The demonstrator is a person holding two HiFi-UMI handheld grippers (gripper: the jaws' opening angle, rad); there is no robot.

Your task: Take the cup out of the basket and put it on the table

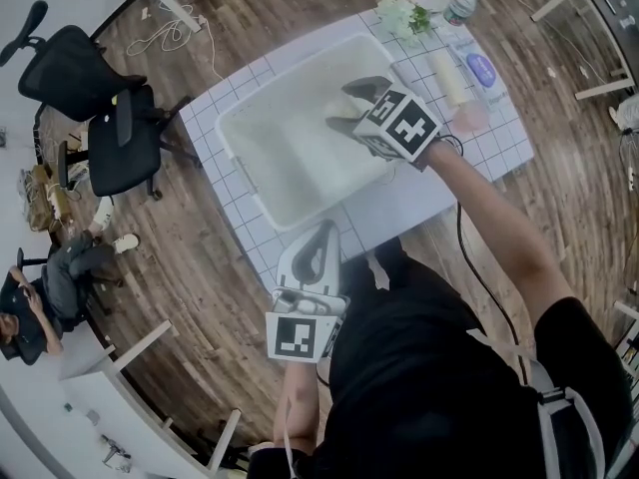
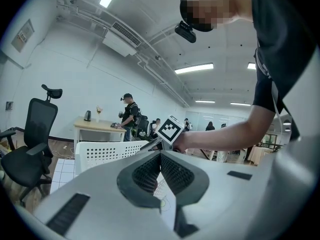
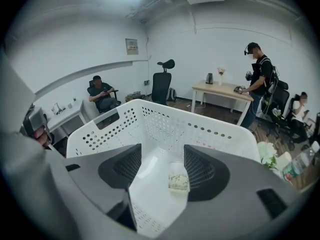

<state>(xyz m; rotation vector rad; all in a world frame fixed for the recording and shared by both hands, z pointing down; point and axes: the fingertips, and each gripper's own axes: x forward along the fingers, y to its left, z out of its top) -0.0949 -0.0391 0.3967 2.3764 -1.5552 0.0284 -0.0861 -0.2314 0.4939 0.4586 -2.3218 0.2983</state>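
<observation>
A small pale cup [image 3: 178, 180] with a faint pattern lies on its side on the floor of the white perforated basket [image 3: 150, 118]. In the right gripper view it shows between the two dark jaws, close to the right-hand one and touching neither. My right gripper [image 3: 162, 150] is open and, seen from the head view, hangs over the right part of the basket [image 1: 236, 164] as the right gripper [image 1: 339, 105]. The cup does not show clearly in the head view. My left gripper [image 1: 319, 232] is shut and empty at the table's near edge, its tips meeting in the left gripper [image 2: 160, 154] view.
The basket stands on a white gridded table [image 1: 419, 200]. At the table's far right corner are flowers [image 1: 404, 14], a bottle [image 1: 460, 2], a pale tube [image 1: 449, 76] and a pink item [image 1: 471, 118]. A black office chair [image 1: 112, 118] stands left of the table, and a seated person [image 1: 45, 289] is further left.
</observation>
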